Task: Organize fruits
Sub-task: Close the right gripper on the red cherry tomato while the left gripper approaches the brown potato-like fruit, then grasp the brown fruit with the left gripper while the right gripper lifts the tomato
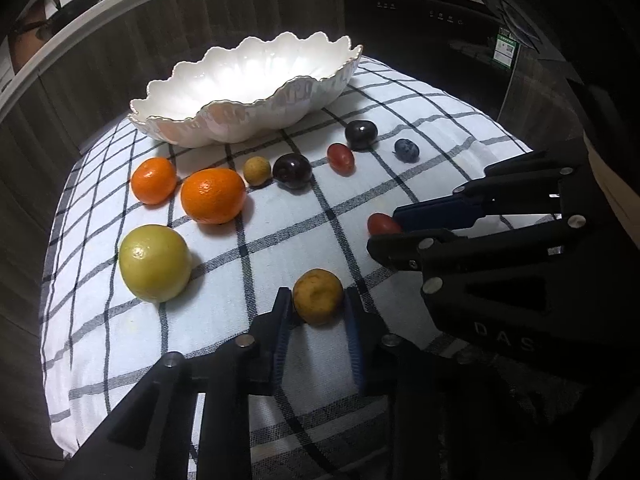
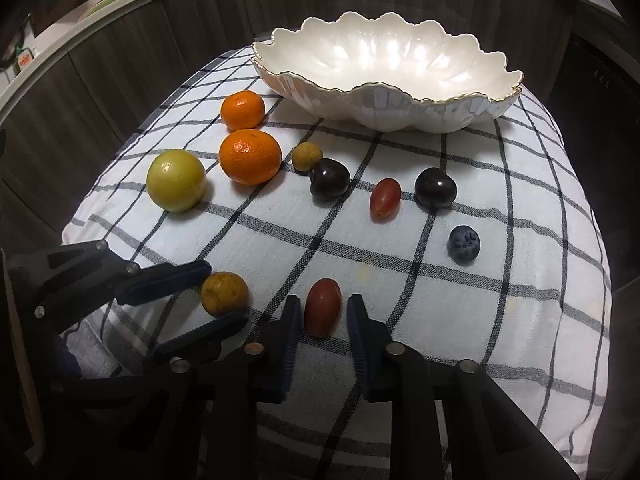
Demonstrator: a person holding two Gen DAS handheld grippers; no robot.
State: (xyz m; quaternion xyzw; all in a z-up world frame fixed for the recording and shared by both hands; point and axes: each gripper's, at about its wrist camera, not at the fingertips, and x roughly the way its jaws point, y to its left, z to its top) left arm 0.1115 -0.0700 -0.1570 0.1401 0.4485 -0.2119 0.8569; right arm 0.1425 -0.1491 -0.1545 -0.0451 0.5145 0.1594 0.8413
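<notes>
I am seeing fruits lying loose on the checked cloth point(image 2: 400, 272) before the empty scalloped white bowl point(image 2: 384, 60): two oranges point(image 2: 250, 156), a green-yellow fruit point(image 2: 176, 180), dark plums point(image 2: 330, 179), a blueberry point(image 2: 463, 245), grape tomatoes point(image 2: 322, 307).

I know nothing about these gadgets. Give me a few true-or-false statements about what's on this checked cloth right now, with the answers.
1. The white scalloped bowl holds two oranges. False: it is empty; every fruit lies on the checked cloth.
2. The left gripper is closed around a small speckled yellow-brown fruit. True.
3. The right gripper grips a blueberry. False: it grips an oval red tomato.
4. A round yellow-green fruit lies near the larger orange. True.
</notes>
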